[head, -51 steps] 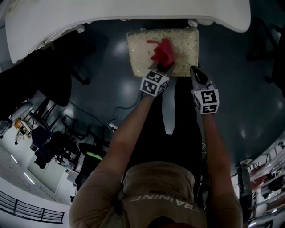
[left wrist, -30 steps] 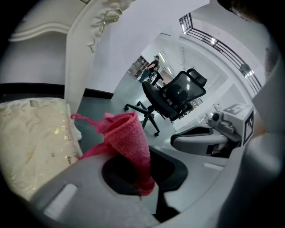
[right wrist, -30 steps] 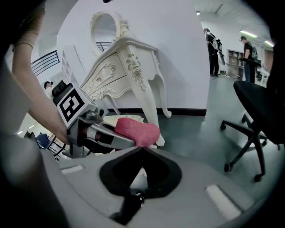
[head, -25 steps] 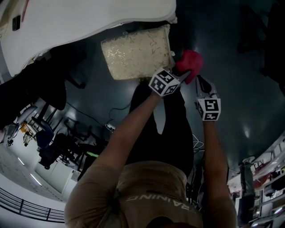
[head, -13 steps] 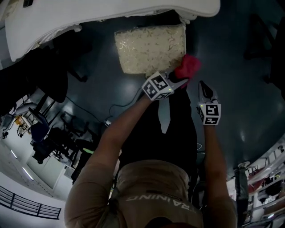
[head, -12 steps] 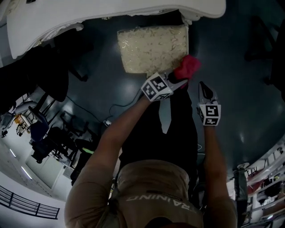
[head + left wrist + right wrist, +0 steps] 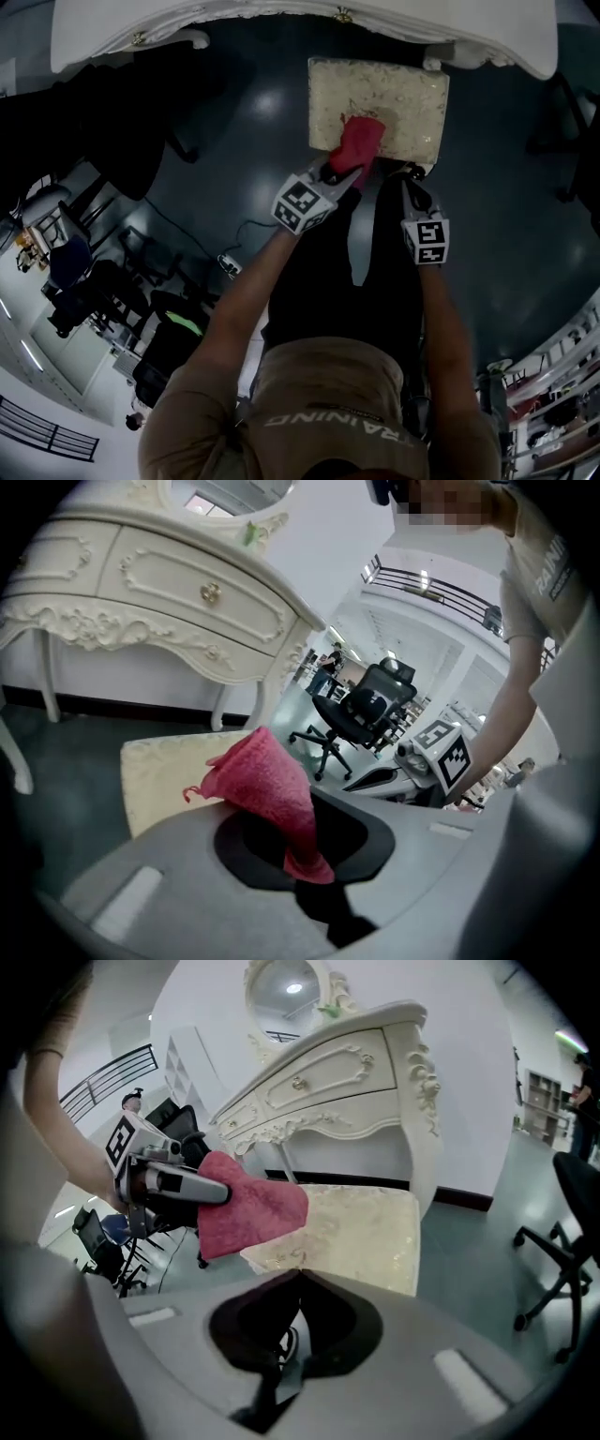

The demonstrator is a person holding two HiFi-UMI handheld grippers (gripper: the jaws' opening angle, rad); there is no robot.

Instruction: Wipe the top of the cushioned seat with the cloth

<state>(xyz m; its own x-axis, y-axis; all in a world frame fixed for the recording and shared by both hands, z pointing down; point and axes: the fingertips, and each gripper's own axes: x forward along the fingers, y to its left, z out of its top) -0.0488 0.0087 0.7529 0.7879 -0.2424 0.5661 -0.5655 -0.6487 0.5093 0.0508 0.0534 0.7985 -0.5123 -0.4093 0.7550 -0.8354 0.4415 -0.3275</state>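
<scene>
Red terry cloth (image 7: 267, 780) is pinched tight between the fingers of the left gripper (image 7: 339, 172). It bunches up and sticks out ahead of their tips. The right gripper (image 7: 411, 187) has its fingers pressed together with nothing between them. It is held just to the right of the left gripper's fingers, with its tips short of the near edge of the cushioned seat (image 7: 403, 98).

Ahead of the left fingers, the cloth lies over the near left part of the seat. Whether it presses on the cream patterned cushion cannot be made out. The rest of the seat top stretches bare ahead of both pairs of fingers.

Beyond the seat stands a white carved dressing table (image 7: 347, 1072) with drawers and small gilt knobs. Farther off, to the right of the left fingers, a black office chair (image 7: 361, 705) stands on the dark floor (image 7: 234, 141).
</scene>
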